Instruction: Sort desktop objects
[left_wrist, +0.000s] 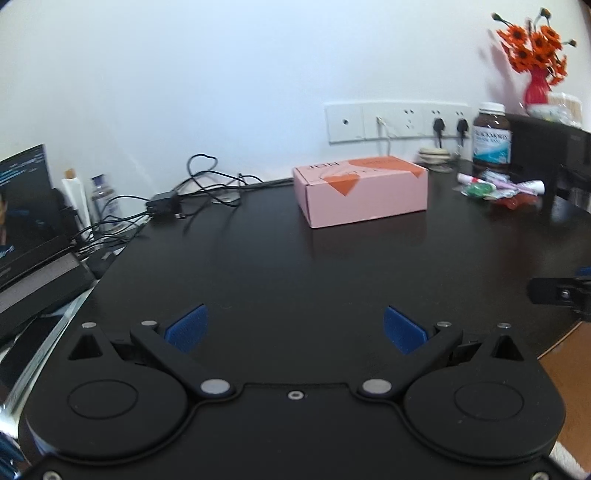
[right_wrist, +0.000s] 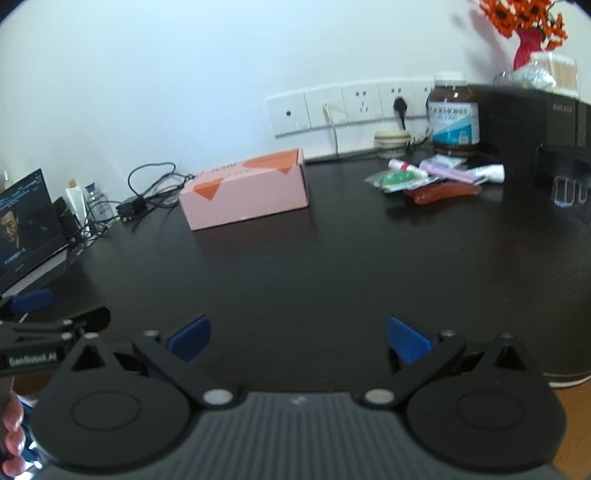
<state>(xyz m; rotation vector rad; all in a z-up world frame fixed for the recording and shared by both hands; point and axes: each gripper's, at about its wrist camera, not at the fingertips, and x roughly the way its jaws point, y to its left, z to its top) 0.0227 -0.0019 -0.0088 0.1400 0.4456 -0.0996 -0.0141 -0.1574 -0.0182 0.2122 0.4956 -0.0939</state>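
Note:
A pink cardboard box (left_wrist: 360, 190) with orange patches stands closed on the dark desk (left_wrist: 295, 266); it also shows in the right wrist view (right_wrist: 245, 192). A small pile of packets, tubes and a green sweet (right_wrist: 436, 179) lies at the back right, and appears in the left wrist view (left_wrist: 498, 188) too. A brown supplement bottle (right_wrist: 454, 114) stands behind it. My left gripper (left_wrist: 295, 326) is open and empty, low over the near desk. My right gripper (right_wrist: 299, 338) is open and empty, also near the front edge, well short of the pile.
A tangle of cables and an adapter (left_wrist: 177, 199) lies at the back left beside a laptop (left_wrist: 26, 229). A black cabinet (right_wrist: 535, 133) stands at the right, with a red vase of orange flowers (left_wrist: 535, 62) on it. Wall sockets (right_wrist: 351, 107) hold plugs.

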